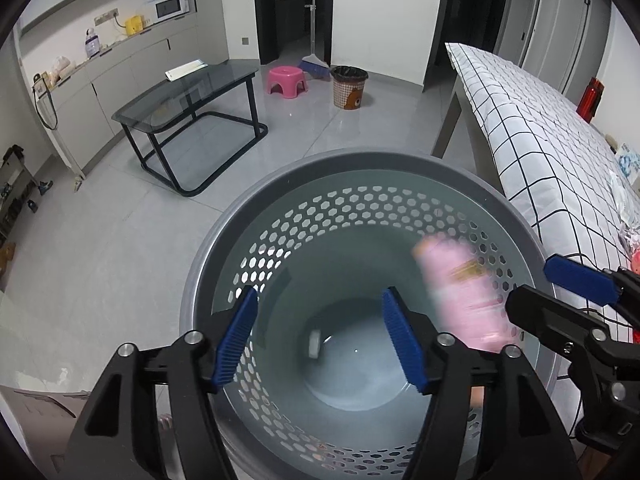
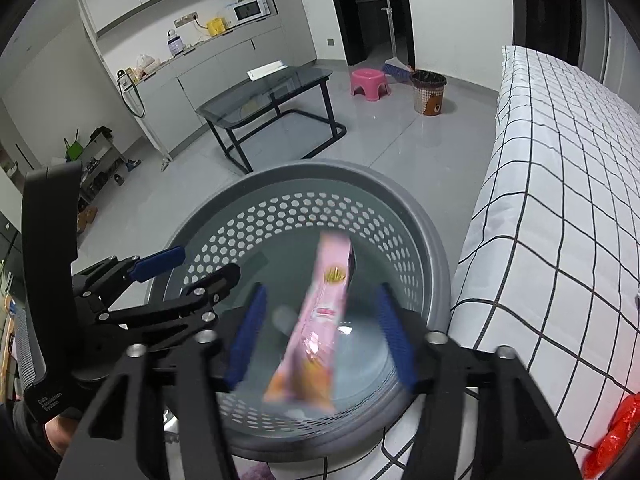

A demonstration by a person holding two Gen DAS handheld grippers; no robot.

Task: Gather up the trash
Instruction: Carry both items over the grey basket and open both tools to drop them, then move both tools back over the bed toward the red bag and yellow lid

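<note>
Bin holds blurred pink packet (small white item too); both fingers apart.

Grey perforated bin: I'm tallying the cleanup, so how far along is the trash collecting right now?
Done: a small pale object is already low in the grey bin. In hand: nothing gripped; the pink wrapper is blurred, apparently dropping into the bin between the right gripper's open pads; the left gripper is open and empty. Left: red packaging and other clutter remain on the checked tablecloth.
</note>
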